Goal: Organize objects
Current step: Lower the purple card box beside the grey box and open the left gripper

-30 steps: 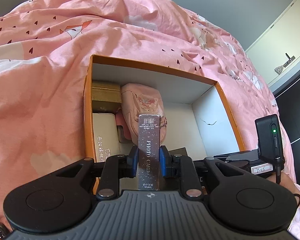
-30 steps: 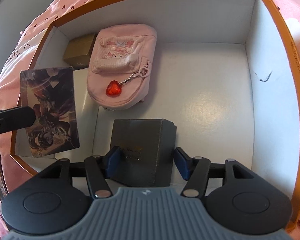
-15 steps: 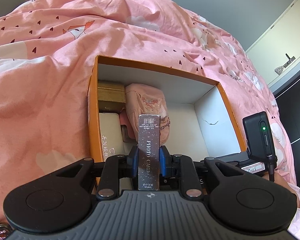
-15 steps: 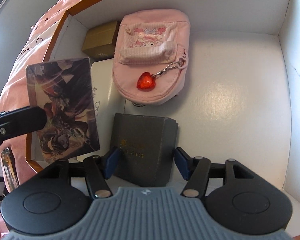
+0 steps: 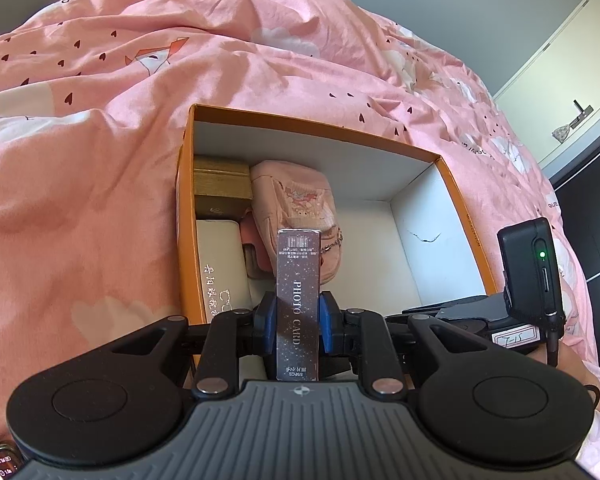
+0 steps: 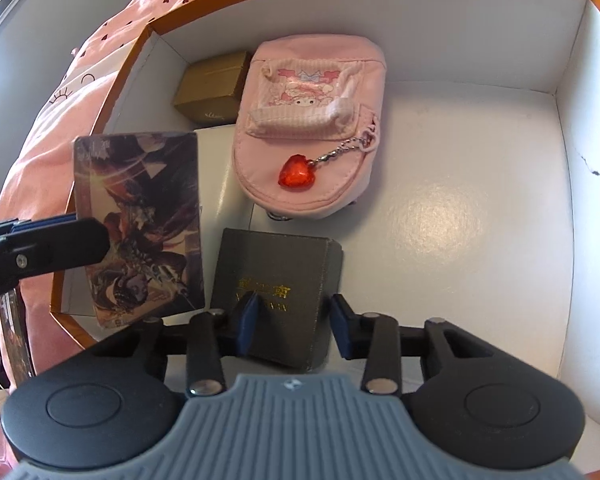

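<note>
An orange box with white inside (image 5: 455, 200) (image 6: 479, 64) sits on the pink bedding. My left gripper (image 5: 298, 320) is shut on a dark photo card box (image 5: 298, 300), held upright over the orange box's near left part; its illustrated face shows in the right wrist view (image 6: 140, 220). My right gripper (image 6: 292, 320) is inside the orange box, its jaws astride a dark grey box with gold lettering (image 6: 276, 280) that rests on the floor; the left pad looks to touch it, the right pad stands a little apart.
In the orange box lie a pink pouch with a red heart charm (image 6: 311, 128) (image 5: 296, 204), a gold box (image 6: 214, 88) (image 5: 220, 188) in the far left corner, and a white box (image 5: 220, 264) along the left wall. Pink duvet (image 5: 100, 160) surrounds the box.
The left gripper with the photo card box has drawn back slightly toward the box's near edge. The right gripper has shifted left and lower over the grey box, jaws narrower around it.
</note>
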`<state>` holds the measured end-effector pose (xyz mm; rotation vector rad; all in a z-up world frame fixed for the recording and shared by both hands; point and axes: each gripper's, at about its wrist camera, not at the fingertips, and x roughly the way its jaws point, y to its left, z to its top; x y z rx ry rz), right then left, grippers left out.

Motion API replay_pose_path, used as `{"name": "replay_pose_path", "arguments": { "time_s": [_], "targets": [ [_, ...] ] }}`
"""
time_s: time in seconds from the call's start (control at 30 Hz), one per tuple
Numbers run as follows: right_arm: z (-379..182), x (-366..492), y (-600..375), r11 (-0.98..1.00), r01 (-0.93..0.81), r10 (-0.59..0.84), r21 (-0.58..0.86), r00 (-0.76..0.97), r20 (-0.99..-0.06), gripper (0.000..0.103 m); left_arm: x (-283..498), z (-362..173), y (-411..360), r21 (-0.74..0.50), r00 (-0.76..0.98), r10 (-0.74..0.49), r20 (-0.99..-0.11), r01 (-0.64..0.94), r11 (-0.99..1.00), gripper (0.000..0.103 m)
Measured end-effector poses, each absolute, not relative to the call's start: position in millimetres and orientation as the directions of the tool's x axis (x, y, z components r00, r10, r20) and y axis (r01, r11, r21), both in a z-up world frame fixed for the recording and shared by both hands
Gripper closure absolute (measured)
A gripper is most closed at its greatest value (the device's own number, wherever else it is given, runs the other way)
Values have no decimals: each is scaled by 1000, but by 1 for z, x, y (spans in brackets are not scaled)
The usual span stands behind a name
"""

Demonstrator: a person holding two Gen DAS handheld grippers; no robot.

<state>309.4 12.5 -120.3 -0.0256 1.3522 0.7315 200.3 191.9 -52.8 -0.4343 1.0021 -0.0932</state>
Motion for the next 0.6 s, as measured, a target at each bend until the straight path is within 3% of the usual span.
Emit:
{"name": "replay_pose_path", "arguments": {
  "time_s": [0.2, 0.6],
  "targets": [
    [-115, 310, 5, 779, -486, 468, 395, 33, -883, 61, 201, -51, 188, -398, 541, -280, -793, -112, 910, 78],
    [-76, 307, -43, 844, -503, 364, 187, 279, -889, 59, 226, -71, 150, -527, 506, -429, -748, -60, 848, 78]
  ]
}}
